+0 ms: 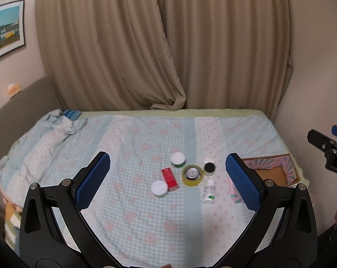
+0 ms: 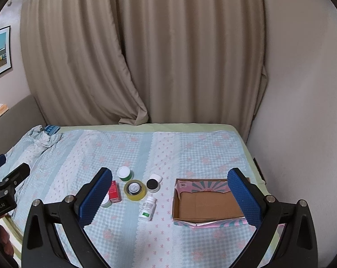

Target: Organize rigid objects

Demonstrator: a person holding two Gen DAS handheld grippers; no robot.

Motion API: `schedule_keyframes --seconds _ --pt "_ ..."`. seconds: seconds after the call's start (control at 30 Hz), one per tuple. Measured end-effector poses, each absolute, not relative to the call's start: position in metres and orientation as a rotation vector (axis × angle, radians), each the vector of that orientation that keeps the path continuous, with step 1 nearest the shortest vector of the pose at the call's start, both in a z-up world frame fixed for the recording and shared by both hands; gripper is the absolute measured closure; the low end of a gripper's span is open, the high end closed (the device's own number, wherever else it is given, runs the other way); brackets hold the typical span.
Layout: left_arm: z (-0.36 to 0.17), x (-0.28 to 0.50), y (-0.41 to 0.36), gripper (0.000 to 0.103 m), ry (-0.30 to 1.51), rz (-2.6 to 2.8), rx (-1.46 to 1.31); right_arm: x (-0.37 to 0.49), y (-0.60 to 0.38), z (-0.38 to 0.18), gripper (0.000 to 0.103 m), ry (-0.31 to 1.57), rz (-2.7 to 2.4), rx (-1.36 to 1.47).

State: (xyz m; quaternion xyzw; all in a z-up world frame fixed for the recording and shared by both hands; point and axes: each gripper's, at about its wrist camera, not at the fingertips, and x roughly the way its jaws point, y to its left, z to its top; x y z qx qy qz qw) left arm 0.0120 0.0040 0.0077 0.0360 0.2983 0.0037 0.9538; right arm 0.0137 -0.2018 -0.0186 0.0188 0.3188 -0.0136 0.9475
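Note:
On the checked bedspread lies a cluster of small items: a red box [image 1: 169, 178] [image 2: 114, 191], two white-lidded green jars [image 1: 178, 159] [image 1: 160, 188], a yellow tape roll [image 1: 192, 175] [image 2: 135, 189] with a can inside it, a black-lidded jar [image 1: 209, 168] [image 2: 152, 184], a white case behind it [image 2: 156, 177], and a white bottle [image 1: 208, 191] [image 2: 148, 207] lying down. An open cardboard box [image 2: 204, 203] [image 1: 272, 173] sits to their right. My left gripper [image 1: 168, 179] and right gripper [image 2: 169, 197] both hover open above the bed, holding nothing.
Beige curtains [image 1: 164, 44] hang behind the bed. A crumpled pillow with a blue packet [image 1: 72, 114] lies at the far left corner. A wall [image 2: 302, 111] borders the right side. A framed picture [image 1: 5, 30] hangs on the left wall.

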Motion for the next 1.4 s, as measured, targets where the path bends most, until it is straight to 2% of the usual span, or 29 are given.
schedule_keyframes --seconds 0.23,0.5,0.73,1.03,1.1,1.2,1.3,1.4 --pt "-0.036 0.043 0.040 0.000 0.699 -0.019 0.092 0.041 -0.175 -0.058 0.000 0.745 -0.003 0.068" --pt "-0.114 0.095 0.090 0.001 0.857 -0.171 0.150 0.074 -0.128 -0.117 0.000 0.883 -0.080 0.133" --pt "-0.204 0.149 0.112 0.001 0.982 -0.308 0.221 0.110 -0.097 -0.187 0.000 0.996 -0.154 0.180" --pt "-0.335 0.212 0.100 0.001 1.107 -0.364 0.340 0.163 -0.093 -0.297 0.000 1.181 -0.175 0.188" --pt "-0.364 0.225 0.091 0.001 1.136 -0.376 0.356 0.174 -0.098 -0.320 0.006 1.219 -0.183 0.193" --pt "-0.390 0.239 0.083 0.001 1.166 -0.389 0.372 0.193 -0.103 -0.357 0.008 1.275 -0.195 0.203" --pt "-0.414 0.251 0.076 0.001 1.194 -0.398 0.369 0.209 -0.109 -0.391 0.018 1.334 -0.199 0.205" --pt "-0.434 0.260 0.071 0.001 1.216 -0.394 0.383 0.221 -0.114 -0.422 0.022 1.393 -0.211 0.210"
